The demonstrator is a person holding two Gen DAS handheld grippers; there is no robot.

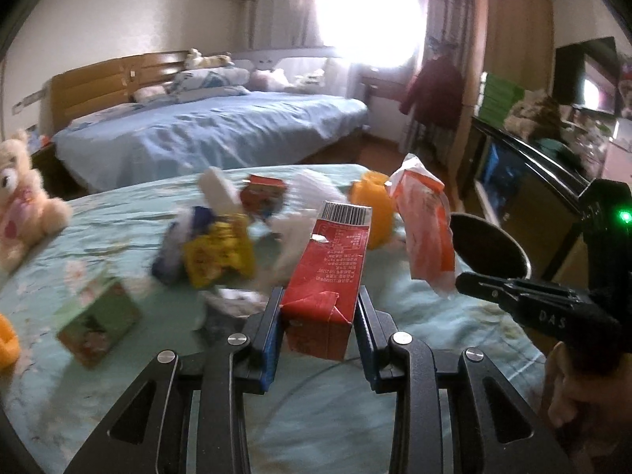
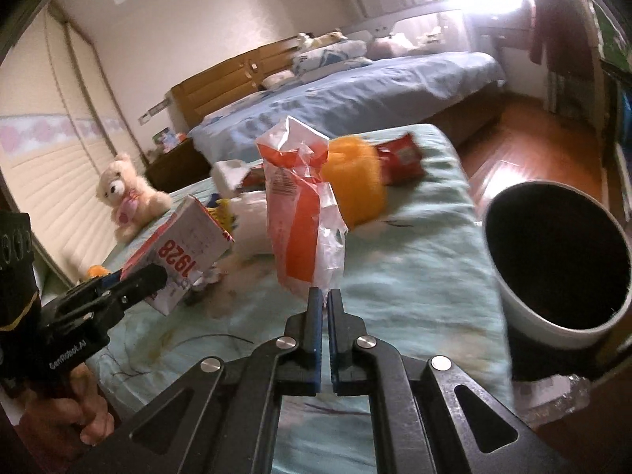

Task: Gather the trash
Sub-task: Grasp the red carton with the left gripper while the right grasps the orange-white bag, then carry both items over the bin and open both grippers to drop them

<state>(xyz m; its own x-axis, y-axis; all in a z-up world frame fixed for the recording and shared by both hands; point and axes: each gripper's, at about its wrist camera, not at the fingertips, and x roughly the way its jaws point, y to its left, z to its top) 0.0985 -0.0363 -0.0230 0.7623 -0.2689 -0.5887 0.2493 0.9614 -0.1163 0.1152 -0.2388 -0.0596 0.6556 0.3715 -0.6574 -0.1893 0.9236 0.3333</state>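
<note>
Left gripper: red carton clamped between fingers, held above the bed.
Bed cover: teal, strewn with wrappers.
Bin: dark inside, right of bed edge.
Right gripper: closed on lower edge of orange-white plastic bag, bag raised left of bin.

A carton is clamped between the left gripper fingers, raised over the bedspread. A wrapper is pinched by the right gripper, just right of it. Litter is scattered behind; a bin sits right.
</note>
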